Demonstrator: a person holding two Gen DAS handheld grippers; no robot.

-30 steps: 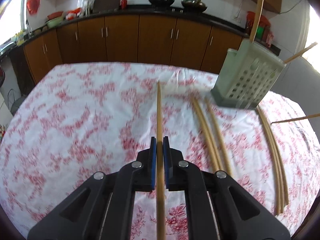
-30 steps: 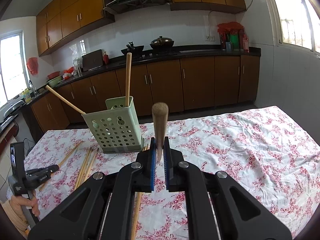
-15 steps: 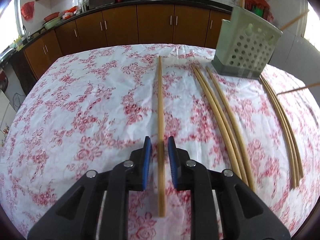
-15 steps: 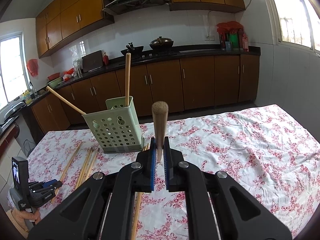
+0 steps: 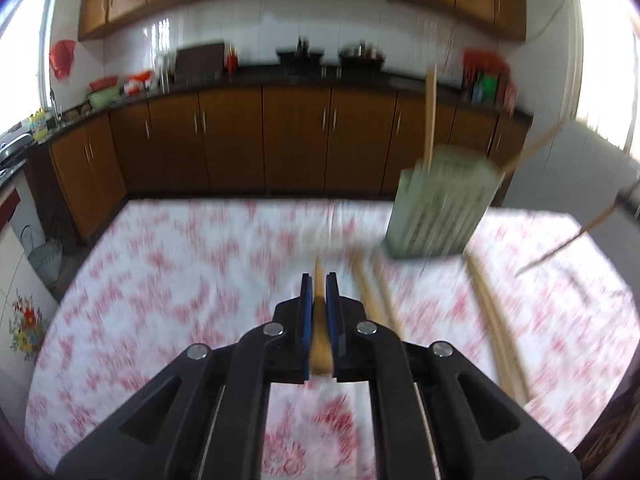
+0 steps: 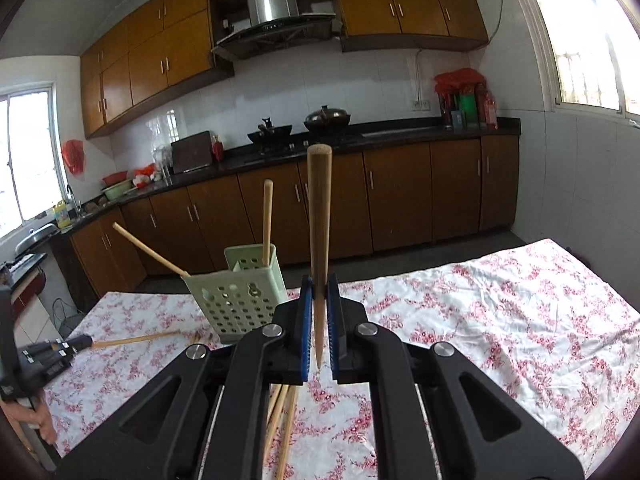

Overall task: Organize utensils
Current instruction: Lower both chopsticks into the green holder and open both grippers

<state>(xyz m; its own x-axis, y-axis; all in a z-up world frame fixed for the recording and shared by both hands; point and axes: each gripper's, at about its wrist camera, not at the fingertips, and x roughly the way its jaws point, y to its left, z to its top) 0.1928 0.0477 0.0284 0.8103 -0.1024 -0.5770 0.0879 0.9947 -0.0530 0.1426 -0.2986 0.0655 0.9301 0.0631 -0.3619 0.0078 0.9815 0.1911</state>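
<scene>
My left gripper (image 5: 319,280) is shut on a wooden chopstick (image 5: 320,320) and holds it level over the floral tablecloth; this view is blurred by motion. The pale green perforated utensil holder (image 5: 440,208) stands ahead to the right with two chopsticks in it. My right gripper (image 6: 319,284) is shut on another chopstick (image 6: 319,216) that points up. The holder (image 6: 236,292) shows just left of it. The left gripper (image 6: 60,350) with its chopstick shows at the far left of the right wrist view.
Several loose chopsticks (image 5: 372,292) lie on the tablecloth (image 5: 160,280) left of the holder, and more (image 5: 492,312) lie to its right. Others (image 6: 280,412) lie under my right gripper. Kitchen cabinets and a counter (image 6: 400,132) stand beyond the table.
My left gripper went from open around the chopstick to shut on it, and has lifted and tilted up. My right gripper has also tilted up a little with its chopstick.
</scene>
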